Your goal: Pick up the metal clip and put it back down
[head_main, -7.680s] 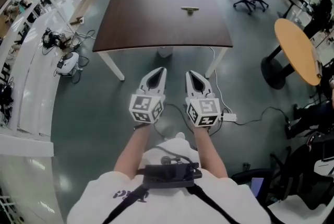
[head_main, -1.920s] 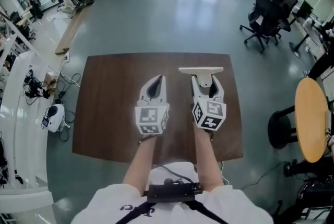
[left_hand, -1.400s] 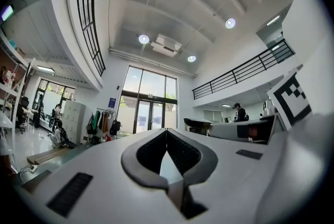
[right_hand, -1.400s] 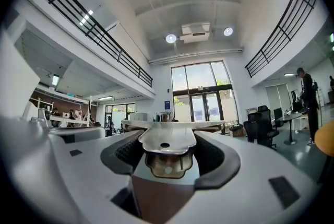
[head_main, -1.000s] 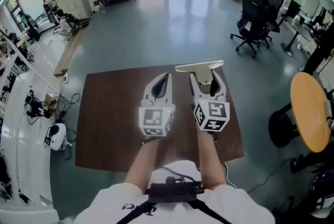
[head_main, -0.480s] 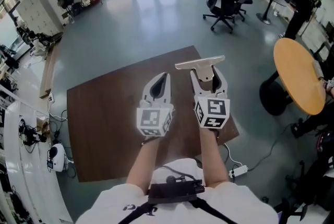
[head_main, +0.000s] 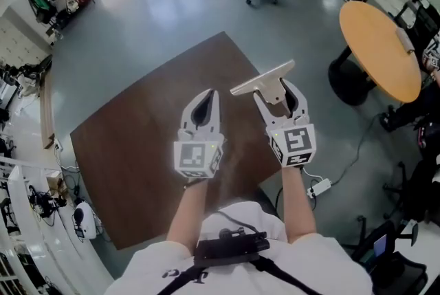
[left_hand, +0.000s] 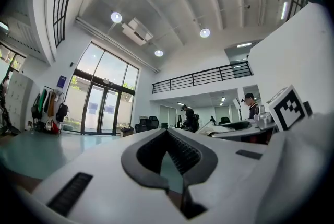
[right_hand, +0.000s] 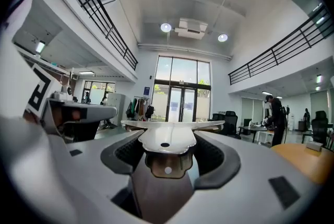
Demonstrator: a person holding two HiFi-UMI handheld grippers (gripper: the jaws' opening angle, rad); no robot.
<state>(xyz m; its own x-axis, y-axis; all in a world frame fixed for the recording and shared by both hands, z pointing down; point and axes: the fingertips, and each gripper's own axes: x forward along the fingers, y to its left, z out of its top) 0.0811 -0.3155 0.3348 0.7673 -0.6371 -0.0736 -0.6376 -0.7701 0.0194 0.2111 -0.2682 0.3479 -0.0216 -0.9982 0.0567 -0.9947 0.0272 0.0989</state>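
Metal clip (head_main: 264, 80) is clamped in the right hand-held gripper (head_main: 280, 91) above the brown table (head_main: 137, 142); left hand-held gripper (head_main: 209, 94) clenched empty.

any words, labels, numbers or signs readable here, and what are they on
No readable text anywhere.
Left gripper marker cube and right gripper marker cube: black-and-white square patterns, no letters.
Silver metal clip: no print visible.
Blue sign beside the glass doors: too small to read.
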